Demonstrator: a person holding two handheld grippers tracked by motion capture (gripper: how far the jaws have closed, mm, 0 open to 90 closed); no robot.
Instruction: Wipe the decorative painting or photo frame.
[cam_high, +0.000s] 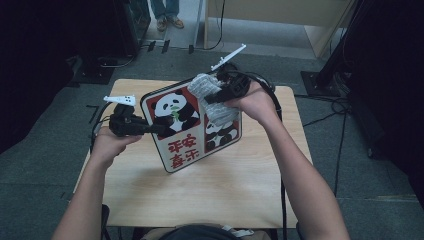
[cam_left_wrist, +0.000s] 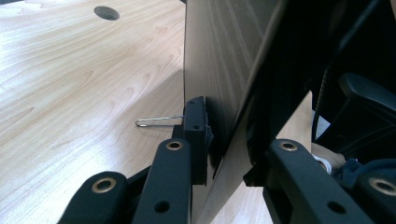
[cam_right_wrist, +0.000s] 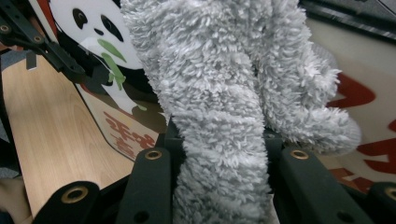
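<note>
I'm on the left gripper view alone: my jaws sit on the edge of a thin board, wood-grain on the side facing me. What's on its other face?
Observer: The board is a rounded panda picture board: black-and-white pandas on red panels, red characters beneath.
Operator: Where is the other gripper?
Observer: The right gripper is at the board's upper right, shut on a fluffy grey cloth.
Operator: Is the cloth on the board?
Observer: In the high view it drapes over the smaller panda panel; I cannot tell whether it presses on it.
Operator: Is the board flat on the table?
Observer: No, it stands tilted above the light wooden table, gripped at its left edge by the left gripper.
</note>
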